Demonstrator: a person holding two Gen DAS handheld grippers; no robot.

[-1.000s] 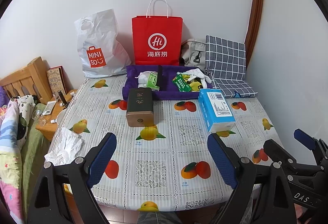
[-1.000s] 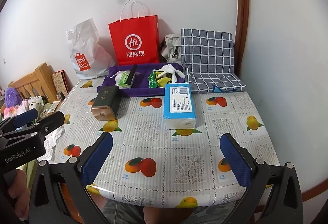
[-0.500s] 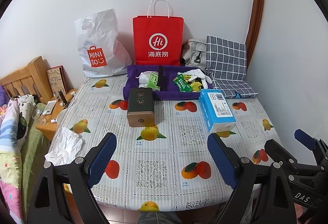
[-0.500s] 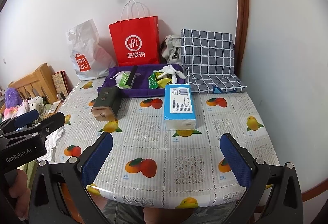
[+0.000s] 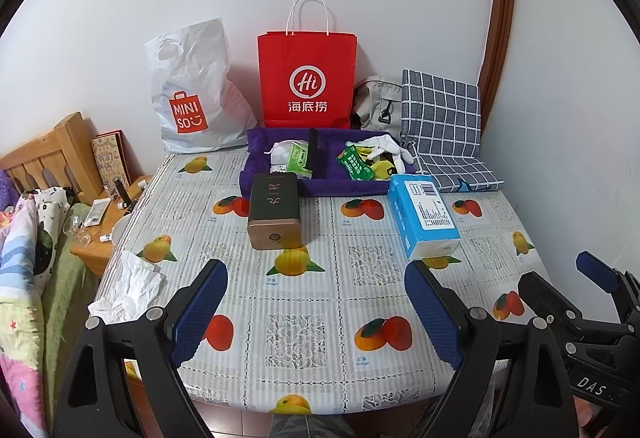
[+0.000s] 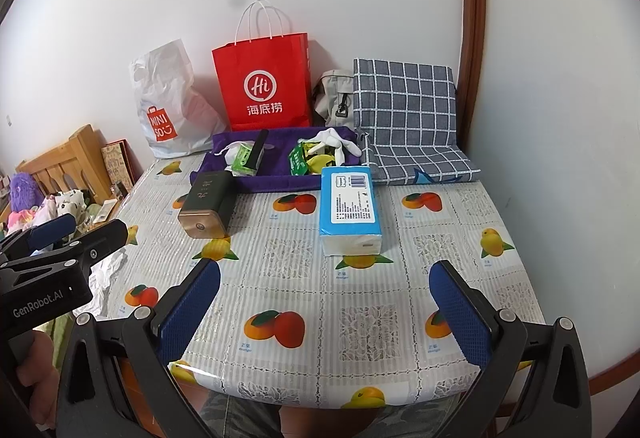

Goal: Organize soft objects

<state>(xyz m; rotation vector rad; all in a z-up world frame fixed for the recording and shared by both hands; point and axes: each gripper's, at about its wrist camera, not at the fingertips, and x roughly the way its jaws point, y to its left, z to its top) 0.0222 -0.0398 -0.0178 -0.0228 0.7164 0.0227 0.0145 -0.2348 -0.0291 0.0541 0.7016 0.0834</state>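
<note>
Hovering: left tongs [image 5: 316,302] and right tongs [image 6: 325,306] gape wide, holding nothing, above the desk [image 5: 320,318] near edge | soft bits heaped in purple tray [image 5: 280,186] by wall, likely sorting spot | blue tissue pack [image 6: 350,206] lies outside, just before it.

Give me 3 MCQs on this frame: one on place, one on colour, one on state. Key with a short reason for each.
1. Where does the blue tissue pack lie?
A. in the purple tray
B. on the tablecloth, in front of the purple tray
C. inside the red bag

2. What colour is the paper bag with white handles?
A. red
B. green
C. black

3. How do the jaws of the right gripper stand?
A. shut on the tissue pack
B. shut, empty
C. open, empty

Key: B, it rests on the fruit-print cloth; A, red with a white logo; C, pads wide apart, nothing between.
</note>
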